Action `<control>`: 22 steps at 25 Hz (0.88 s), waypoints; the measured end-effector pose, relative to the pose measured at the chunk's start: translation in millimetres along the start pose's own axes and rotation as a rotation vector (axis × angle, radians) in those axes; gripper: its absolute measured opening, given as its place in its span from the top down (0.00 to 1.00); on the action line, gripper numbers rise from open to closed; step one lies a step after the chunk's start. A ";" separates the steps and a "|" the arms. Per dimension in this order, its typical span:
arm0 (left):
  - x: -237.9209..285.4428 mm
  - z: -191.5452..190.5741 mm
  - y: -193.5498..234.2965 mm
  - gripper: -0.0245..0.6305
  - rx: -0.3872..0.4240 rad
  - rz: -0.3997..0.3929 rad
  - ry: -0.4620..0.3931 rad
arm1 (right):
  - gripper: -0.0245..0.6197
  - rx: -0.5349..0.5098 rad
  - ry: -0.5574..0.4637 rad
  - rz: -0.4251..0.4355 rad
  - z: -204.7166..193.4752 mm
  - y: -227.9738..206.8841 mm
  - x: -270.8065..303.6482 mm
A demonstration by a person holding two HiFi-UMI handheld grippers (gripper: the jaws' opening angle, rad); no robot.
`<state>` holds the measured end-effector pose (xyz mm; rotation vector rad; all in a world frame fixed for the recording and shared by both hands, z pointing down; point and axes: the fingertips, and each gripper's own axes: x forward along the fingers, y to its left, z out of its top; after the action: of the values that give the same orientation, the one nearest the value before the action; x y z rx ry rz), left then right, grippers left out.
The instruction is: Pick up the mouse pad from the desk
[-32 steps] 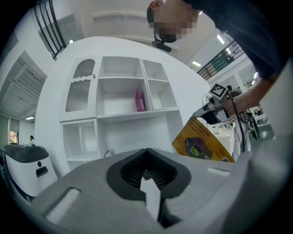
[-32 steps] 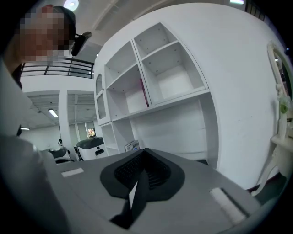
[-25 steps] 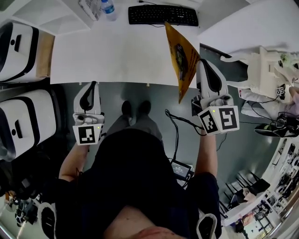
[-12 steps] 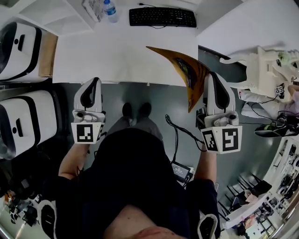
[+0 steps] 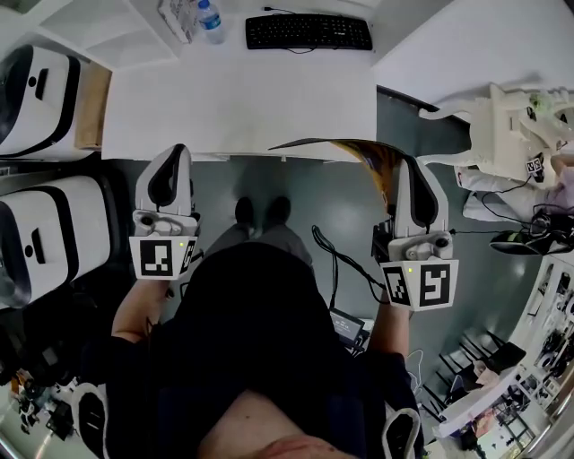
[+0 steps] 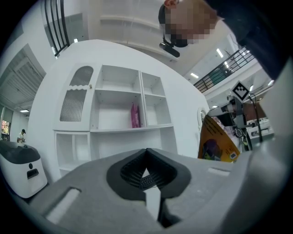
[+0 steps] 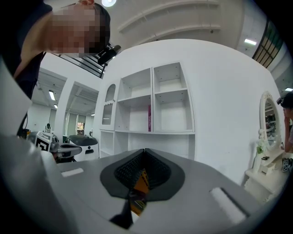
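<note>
The mouse pad (image 5: 377, 159), orange-yellow with a dark print, hangs off the near edge of the white desk (image 5: 233, 99), seen almost edge-on and held clear of it. My right gripper (image 5: 405, 168) is shut on its right end; in the right gripper view an orange strip of the pad (image 7: 139, 192) shows pinched between the jaws of the right gripper (image 7: 144, 153). My left gripper (image 5: 175, 154) floats at the left in front of the desk, shut with nothing in it. From the left gripper (image 6: 146, 153) the pad (image 6: 215, 141) shows at the right.
A black keyboard (image 5: 309, 31) and a water bottle (image 5: 208, 20) sit at the desk's far edge. White machines (image 5: 40, 233) stand at the left, a white vanity (image 5: 502, 134) at the right. A black cable (image 5: 345, 260) runs over the grey floor by the person's legs.
The mouse pad has swung from standing upright to lying nearly flat. My right gripper has drawn back from the desk and to the right with it. The left gripper shifted slightly.
</note>
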<state>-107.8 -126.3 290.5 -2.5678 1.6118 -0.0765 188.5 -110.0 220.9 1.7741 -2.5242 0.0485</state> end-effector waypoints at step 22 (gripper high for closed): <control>-11.8 17.9 -6.6 0.96 0.020 0.005 -0.003 | 0.96 -0.024 0.041 -0.092 -17.2 5.4 -38.4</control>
<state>-105.2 -111.6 273.8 -2.5474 1.6085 -0.0884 196.8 -71.1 235.6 1.8583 -2.4023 0.0498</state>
